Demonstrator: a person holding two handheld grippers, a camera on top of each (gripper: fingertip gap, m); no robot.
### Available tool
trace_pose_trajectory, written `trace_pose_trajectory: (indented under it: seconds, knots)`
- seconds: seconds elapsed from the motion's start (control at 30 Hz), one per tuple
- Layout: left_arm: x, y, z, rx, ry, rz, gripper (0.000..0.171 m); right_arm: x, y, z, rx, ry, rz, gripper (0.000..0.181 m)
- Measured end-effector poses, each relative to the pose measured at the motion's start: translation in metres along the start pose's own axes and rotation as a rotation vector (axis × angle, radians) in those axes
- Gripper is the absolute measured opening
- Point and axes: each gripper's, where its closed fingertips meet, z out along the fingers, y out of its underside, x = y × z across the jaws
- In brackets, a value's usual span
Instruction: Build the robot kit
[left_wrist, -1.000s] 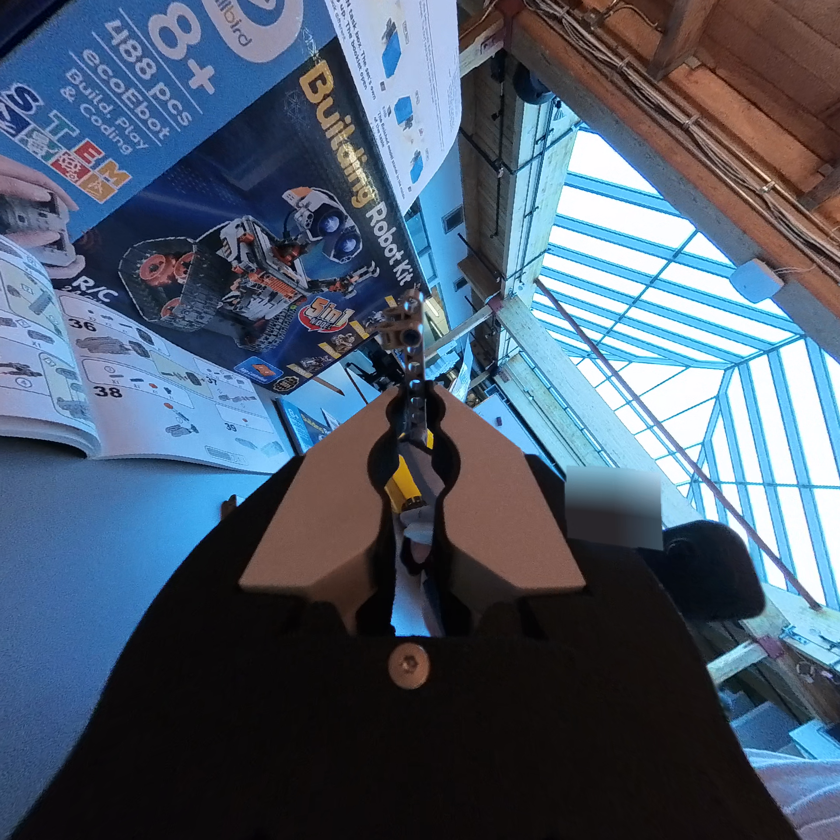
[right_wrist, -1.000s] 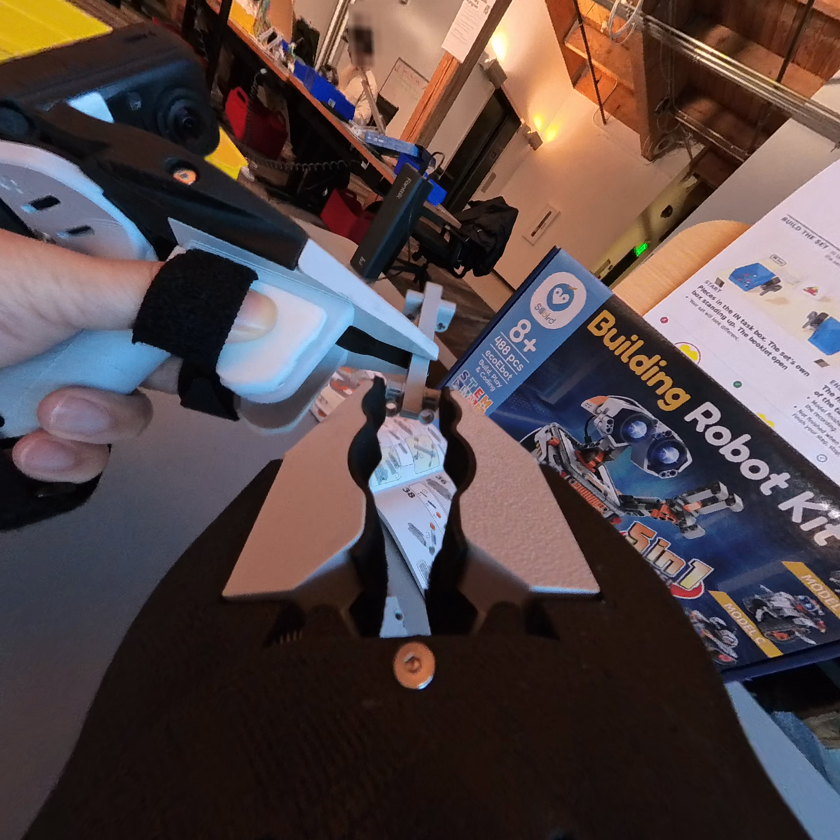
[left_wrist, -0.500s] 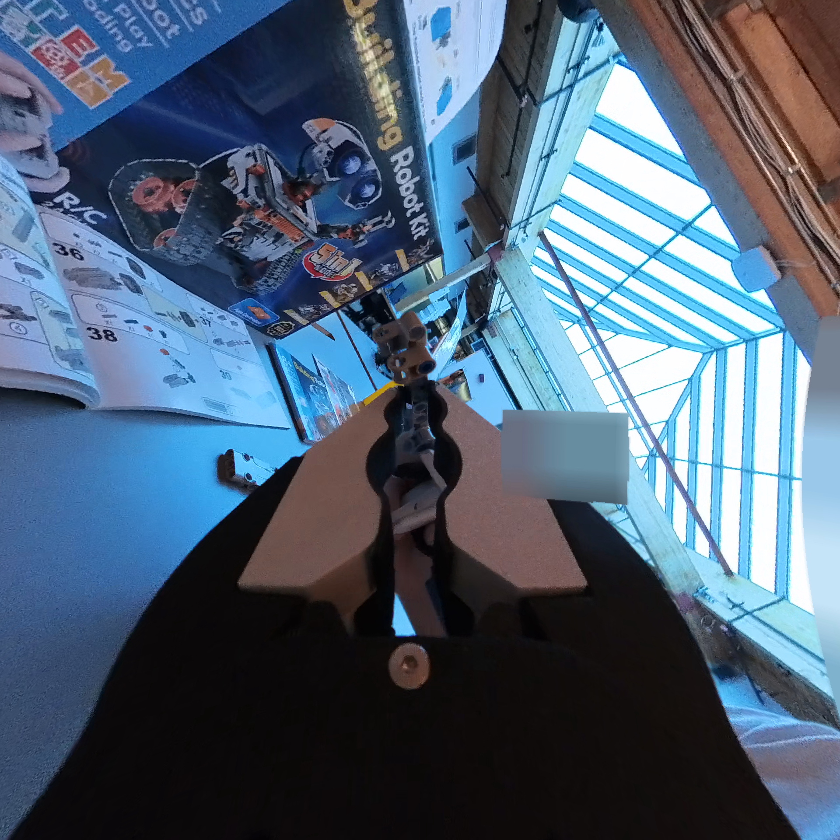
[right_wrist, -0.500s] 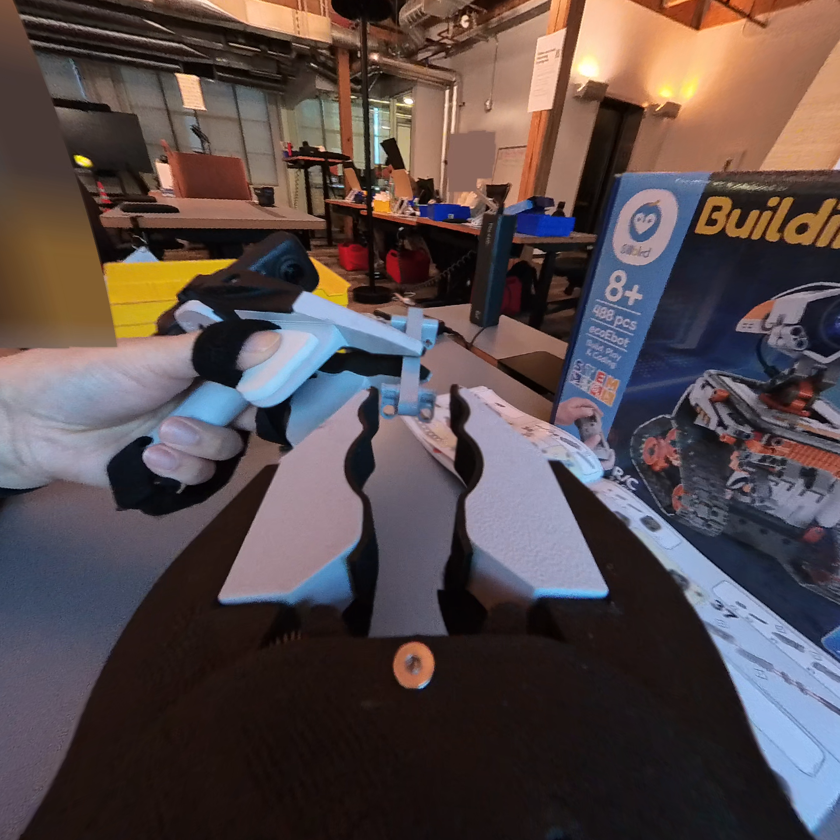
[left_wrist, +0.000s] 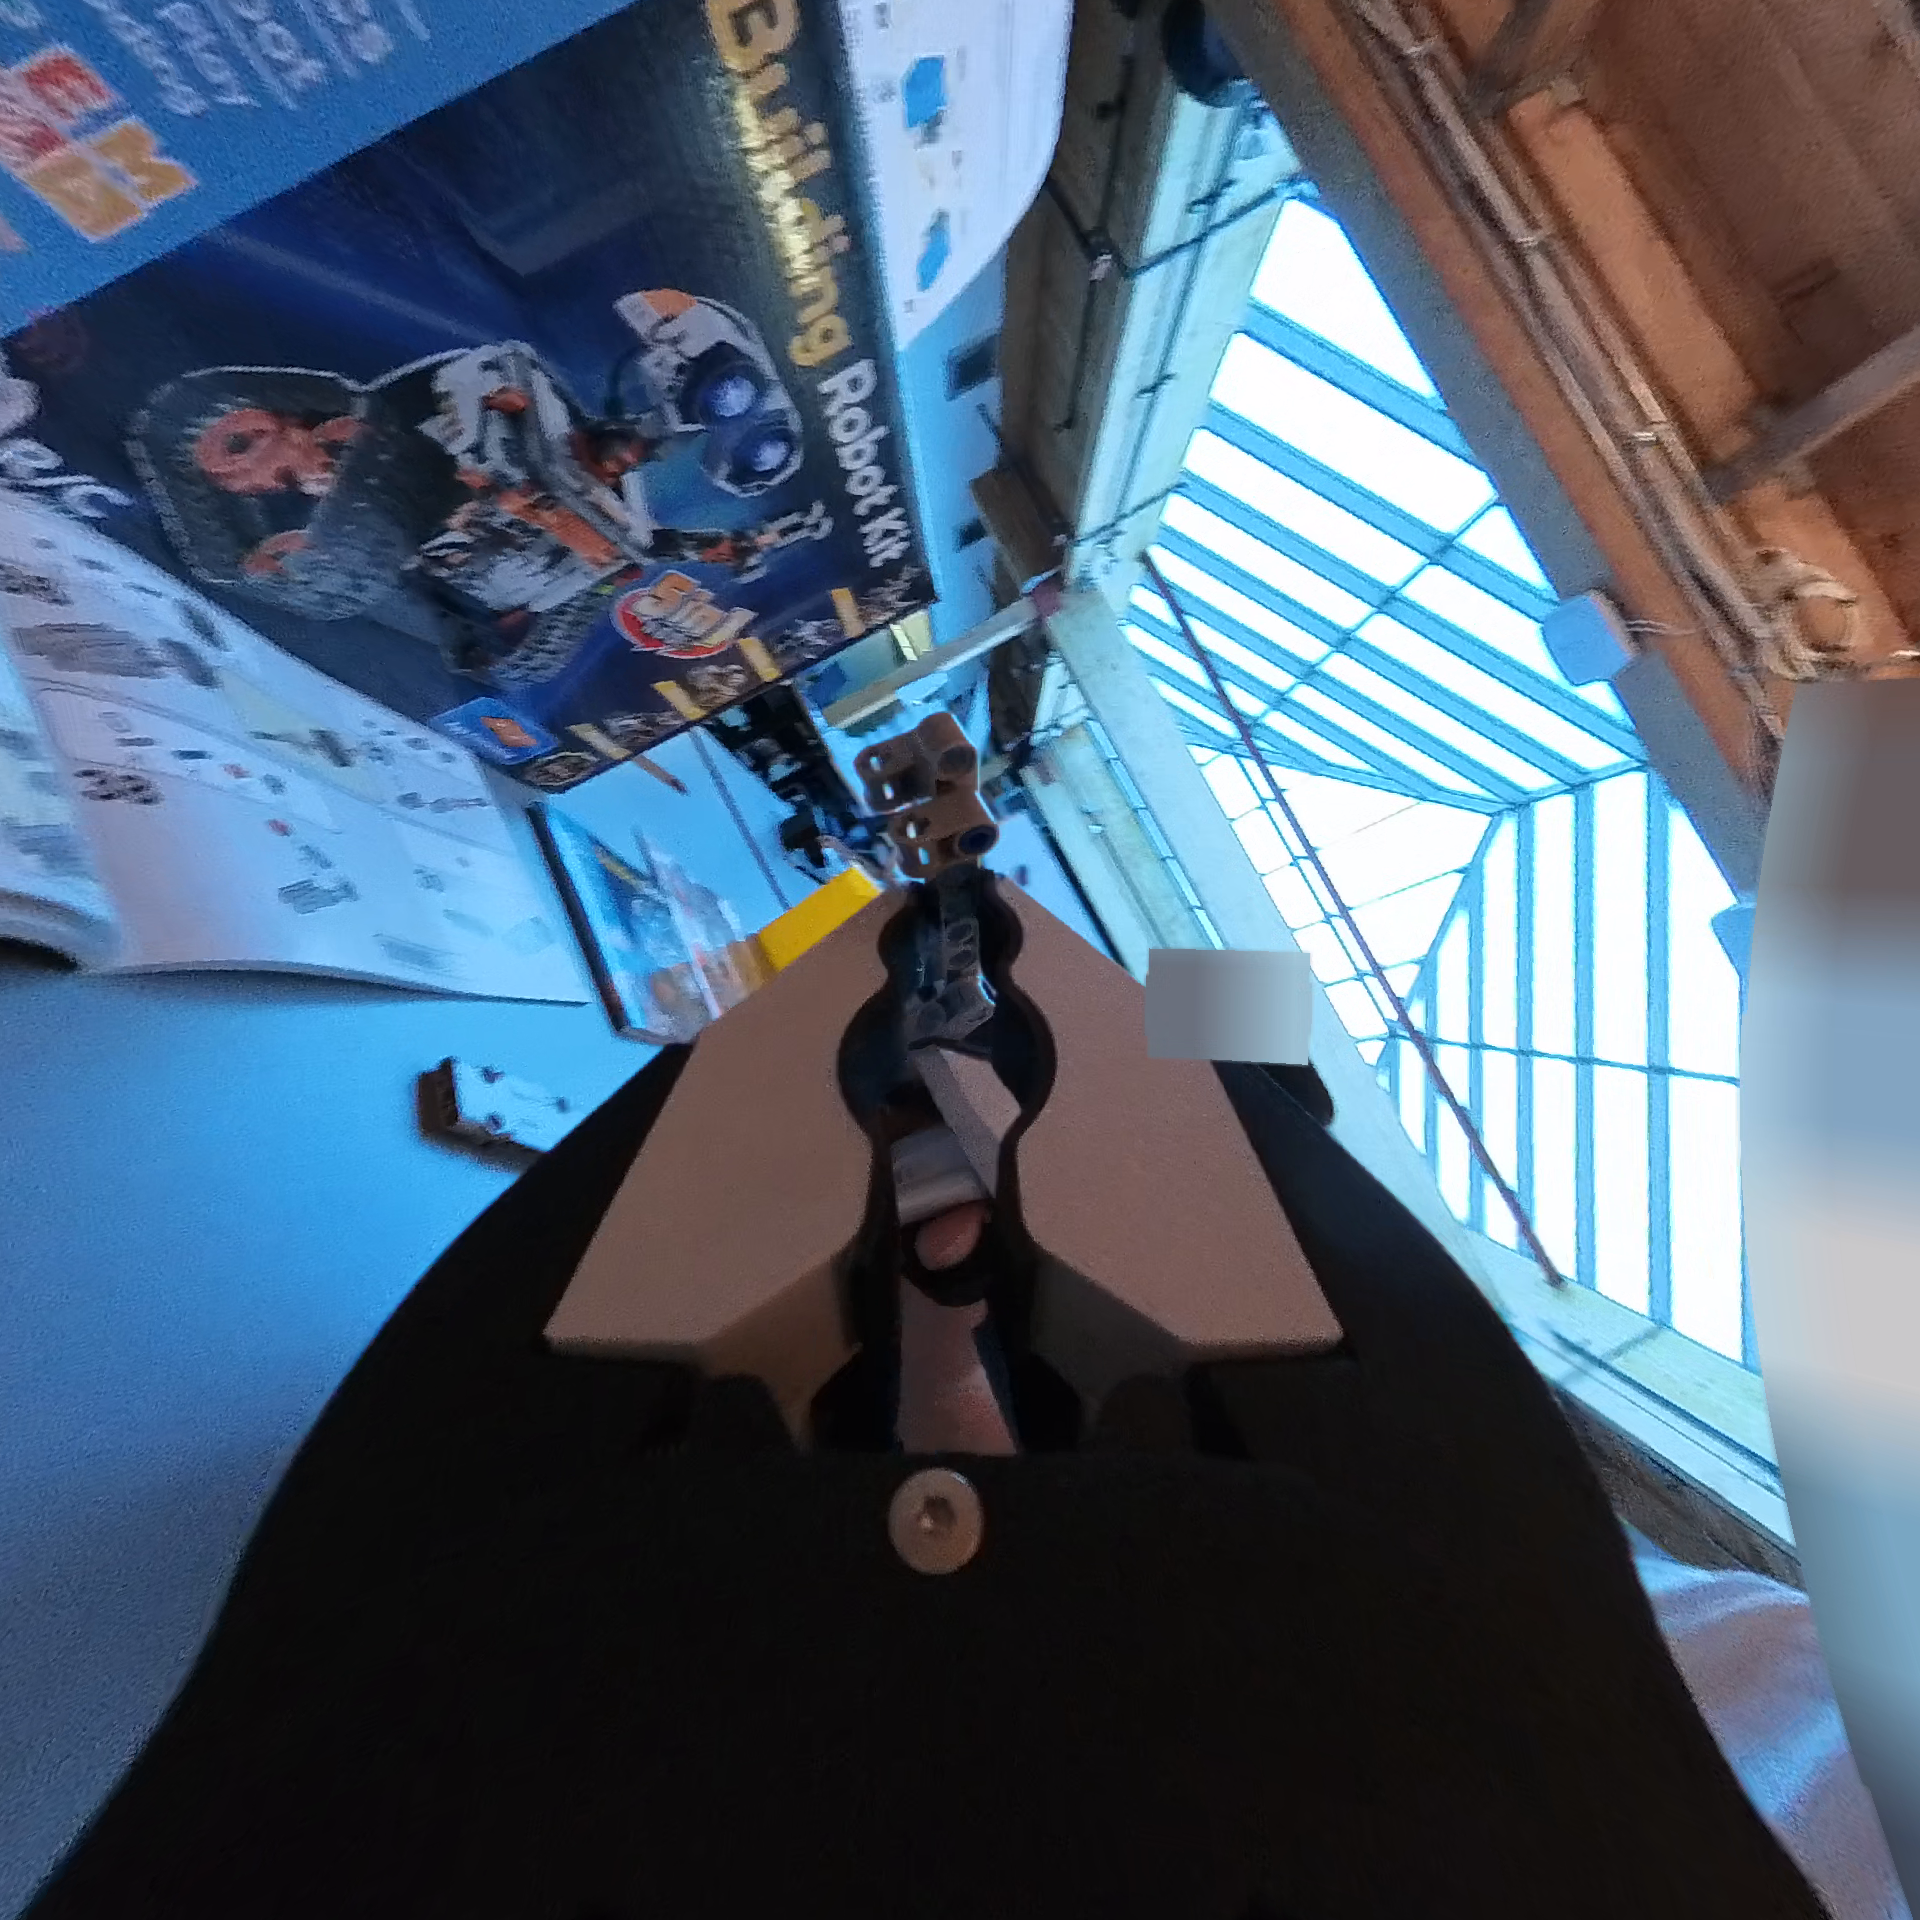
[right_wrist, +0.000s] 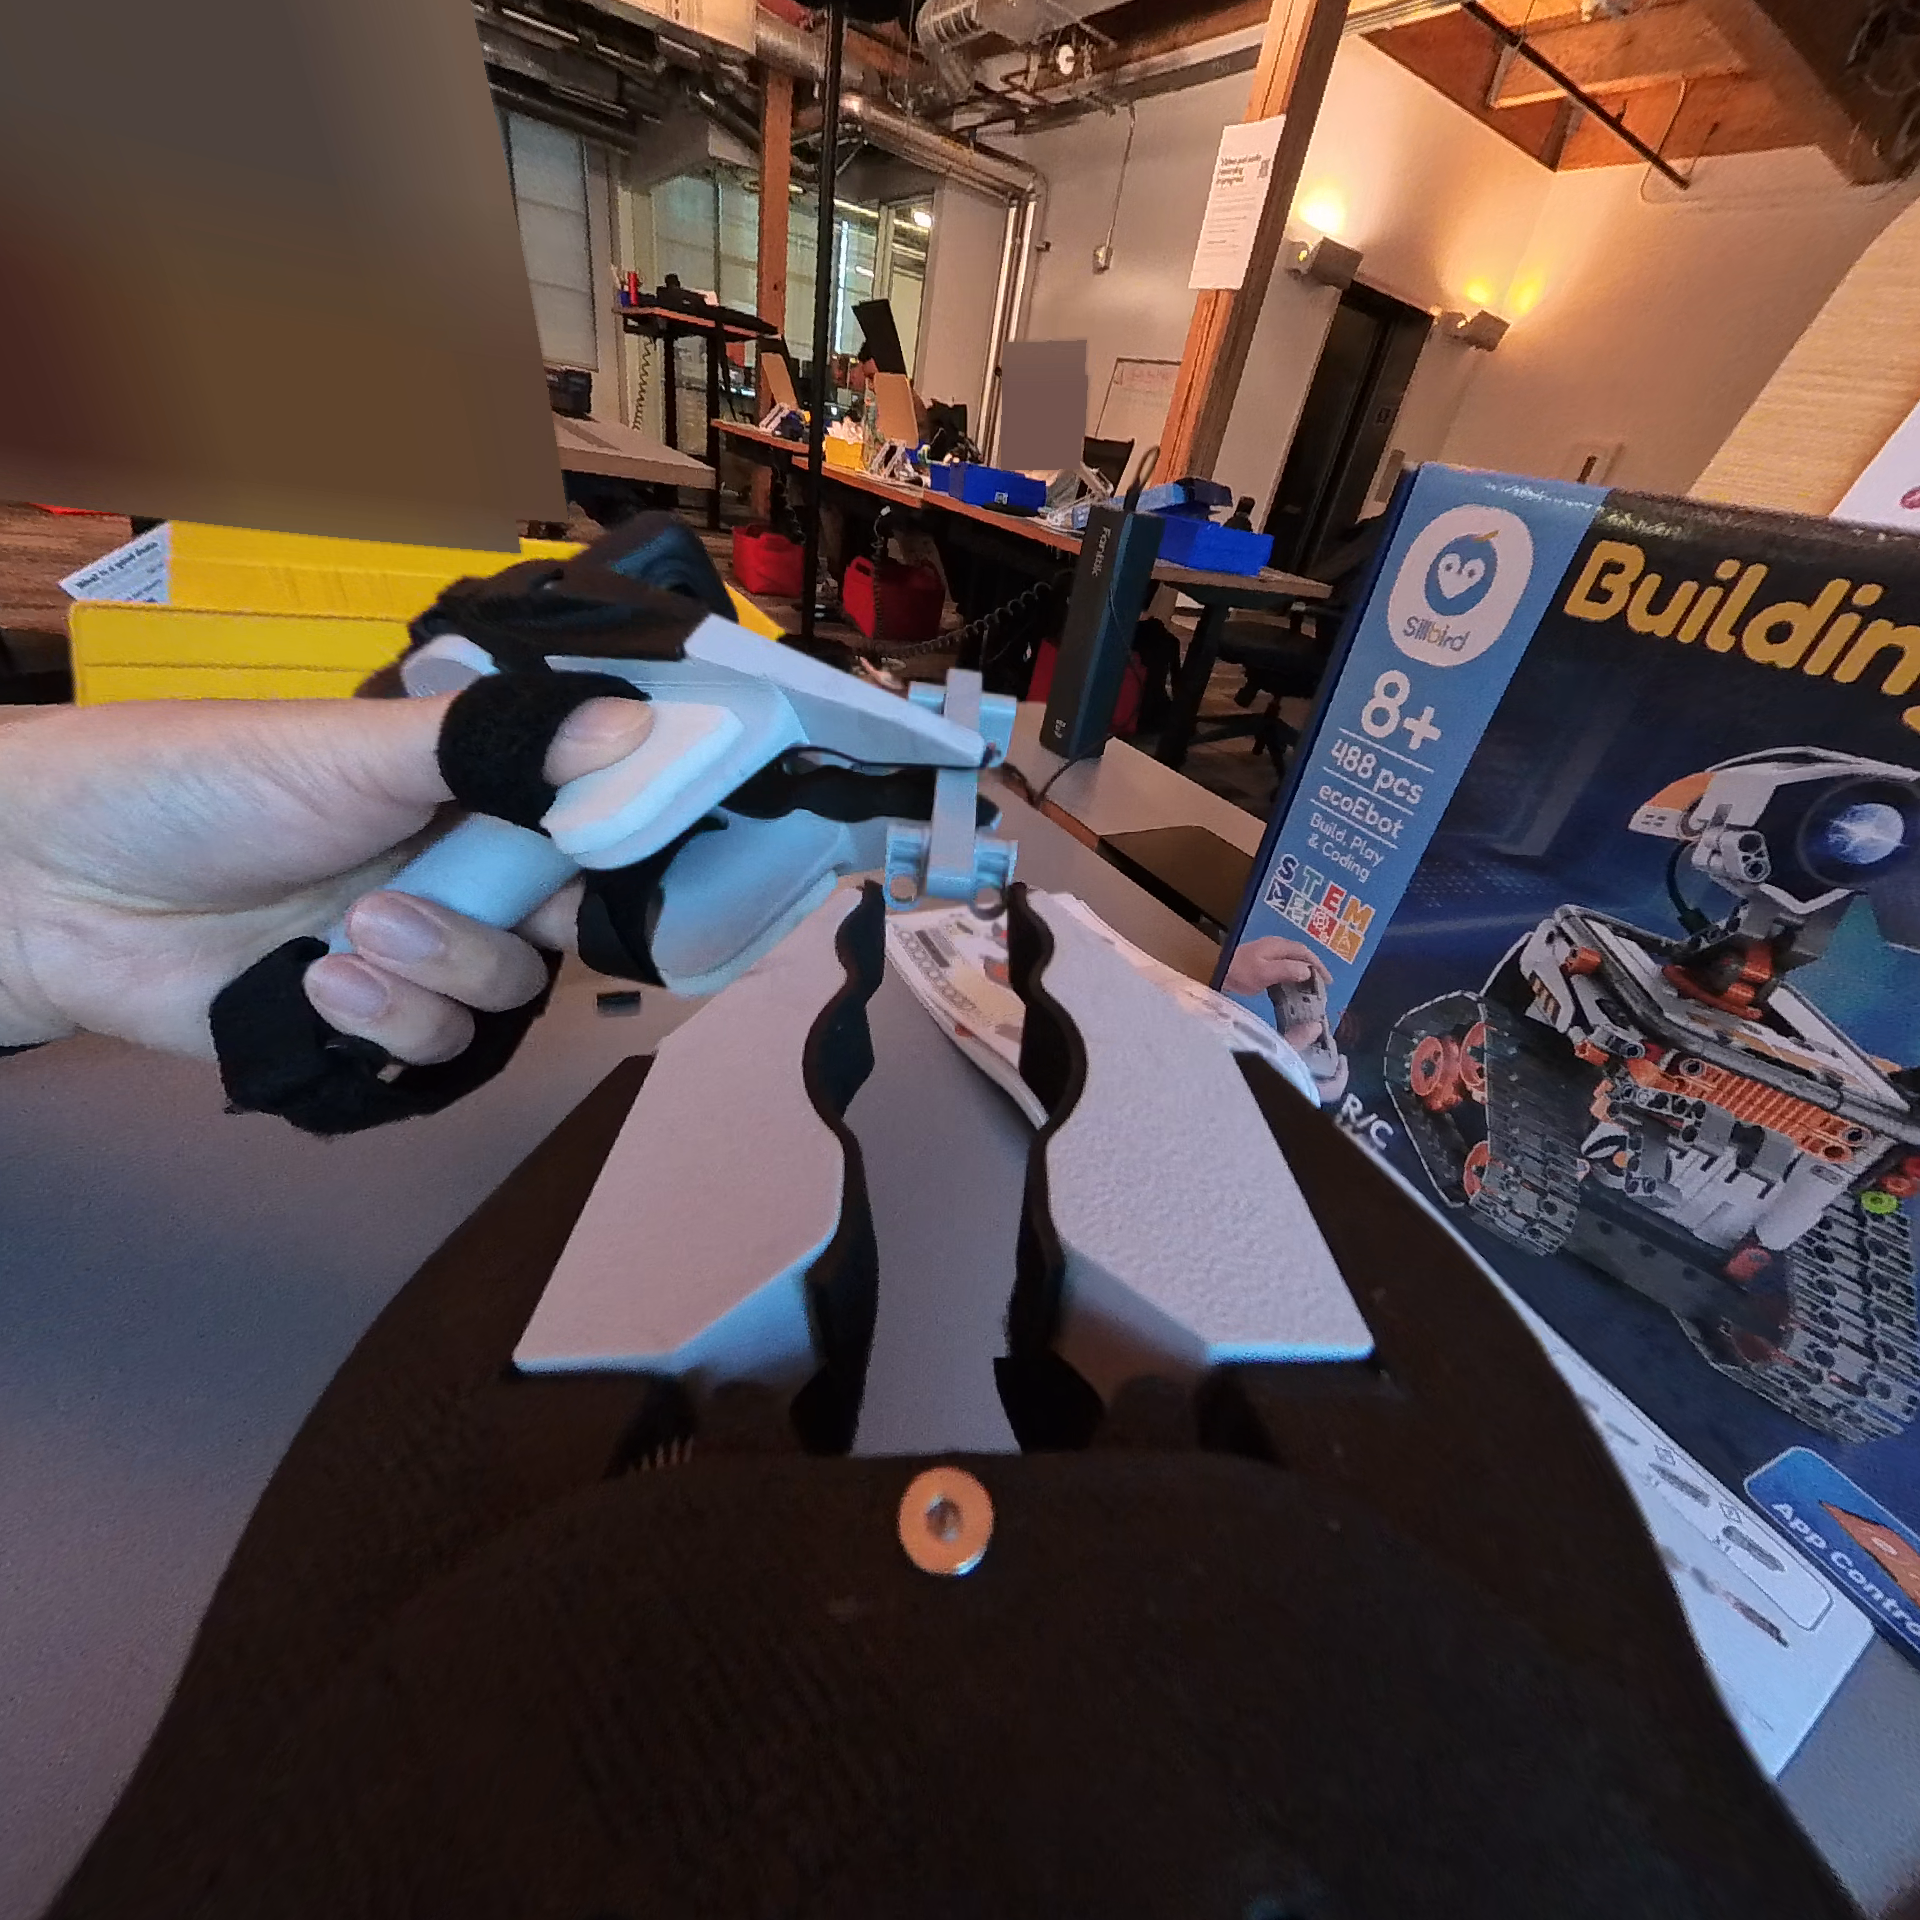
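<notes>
My left gripper (left_wrist: 940, 920) is shut on a small grey building-block assembly (left_wrist: 923, 798) that sticks out past its tips. In the right wrist view a hand holds that left gripper (right_wrist: 971, 764) in the air at the left, with the grey assembly (right_wrist: 951, 810) hanging down from its tips. My right gripper (right_wrist: 938, 902) is open and empty. Its tips sit just under and on either side of the assembly's lower cross piece. I cannot tell whether they touch it.
A blue robot-kit box (right_wrist: 1558, 831) stands at the right, also in the left wrist view (left_wrist: 520, 364). An open instruction booklet (right_wrist: 971, 971) lies in front of it. A small loose part (left_wrist: 478, 1107) and a small black part (right_wrist: 618, 1003) lie on the grey table (right_wrist: 312, 1299). A yellow bin (right_wrist: 260, 623) stands behind. Only a small space, under 4 cm, lies between the two pairs of fingers.
Both views have swung round; the right view went from tilted to level. The left gripper and its assembly stay at the right gripper's tips. The grip on the assembly is unchanged.
</notes>
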Motion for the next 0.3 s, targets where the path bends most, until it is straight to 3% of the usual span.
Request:
trace_pose_trajectory:
  seconds: [0.1,0.2,0.3]
  knots:
    - [0.031,0.004,0.001,-0.037,0.245,-0.015,0.007,-0.007,-0.027,-0.01,0.093,0.023,-0.117,0.022]
    - [0.066,0.013,-0.005,-0.095,0.487,0.084,0.007,-0.019,-0.054,-0.021,0.105,0.122,-0.431,0.022]
    - [0.092,0.025,-0.011,-0.147,0.62,0.185,0.007,-0.032,-0.075,-0.032,0.139,0.201,-0.649,0.024]
